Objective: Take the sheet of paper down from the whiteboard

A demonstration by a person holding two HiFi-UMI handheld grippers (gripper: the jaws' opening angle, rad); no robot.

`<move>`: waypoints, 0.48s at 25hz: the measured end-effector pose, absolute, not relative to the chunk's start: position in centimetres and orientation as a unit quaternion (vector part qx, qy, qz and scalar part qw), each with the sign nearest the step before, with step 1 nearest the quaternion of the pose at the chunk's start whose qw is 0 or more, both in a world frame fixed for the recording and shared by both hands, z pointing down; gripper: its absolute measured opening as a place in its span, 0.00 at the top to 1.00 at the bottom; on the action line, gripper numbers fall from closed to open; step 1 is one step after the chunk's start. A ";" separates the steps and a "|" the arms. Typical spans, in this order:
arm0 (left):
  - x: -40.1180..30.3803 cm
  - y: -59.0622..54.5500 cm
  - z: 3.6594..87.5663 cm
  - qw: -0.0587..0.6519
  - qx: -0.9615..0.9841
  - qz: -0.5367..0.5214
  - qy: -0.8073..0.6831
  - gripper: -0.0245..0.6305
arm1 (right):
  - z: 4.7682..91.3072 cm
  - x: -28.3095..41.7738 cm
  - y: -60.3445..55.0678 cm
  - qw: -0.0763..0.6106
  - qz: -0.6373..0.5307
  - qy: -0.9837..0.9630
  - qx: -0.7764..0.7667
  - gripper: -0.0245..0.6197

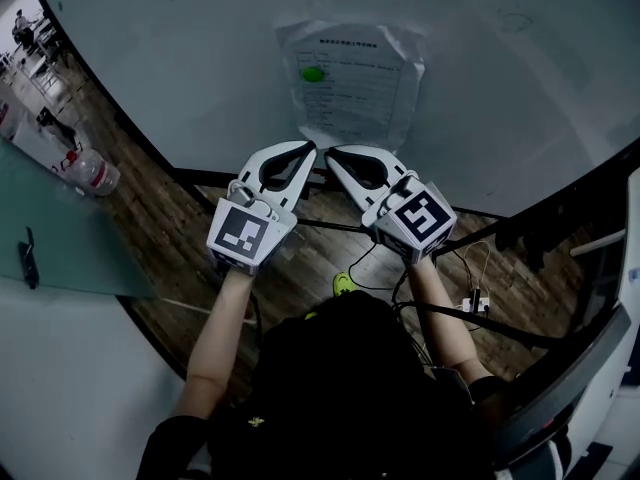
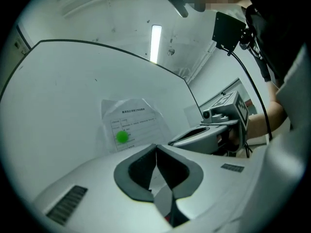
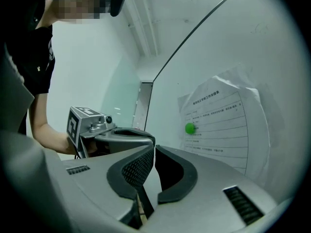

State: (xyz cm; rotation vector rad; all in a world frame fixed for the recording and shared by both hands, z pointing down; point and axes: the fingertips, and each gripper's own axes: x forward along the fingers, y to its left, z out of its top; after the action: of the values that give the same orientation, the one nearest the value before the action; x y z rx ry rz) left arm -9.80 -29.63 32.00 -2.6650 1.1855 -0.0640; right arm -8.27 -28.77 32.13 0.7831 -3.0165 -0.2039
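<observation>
A printed sheet of paper in a crinkled clear sleeve hangs on the whiteboard, pinned by a round green magnet. My left gripper and right gripper sit side by side just below the sheet's bottom edge, tips pointing at the board. Both are shut with nothing between the jaws. In the left gripper view the sheet and magnet lie just beyond the closed tips of the left gripper. The right gripper view has the sheet to the right of the right gripper.
A plastic water bottle stands on the wooden floor at left, beside a green glass tabletop. Cables and a power strip lie on the floor under the board. A dark frame runs along the board's lower edge.
</observation>
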 end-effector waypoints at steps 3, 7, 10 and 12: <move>-9.6 -30.7 31.1 0.128 -0.905 -0.025 0.404 0.92 | 31.5 -8.3 -29.7 0.014 -0.078 -0.963 0.256 0.92; -9.2 -32.1 30.3 0.145 -0.903 -0.032 0.402 0.92 | 30.5 -8.0 -30.9 0.021 -0.097 -0.958 0.268 0.92; -9.0 -33.2 29.8 0.162 -0.897 -0.039 0.409 0.89 | 29.9 -7.5 -31.8 0.023 -0.104 -0.954 0.280 0.92; -9.0 -33.8 29.5 0.170 -0.893 -0.043 0.415 0.87 | 29.5 -7.1 -32.4 0.024 -0.108 -0.951 0.289 0.91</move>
State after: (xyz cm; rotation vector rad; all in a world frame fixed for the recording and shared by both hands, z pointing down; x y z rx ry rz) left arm -9.04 -33.83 29.47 -2.5354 1.1798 -0.1232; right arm -7.15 -32.37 29.53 0.8933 -2.9431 -0.3328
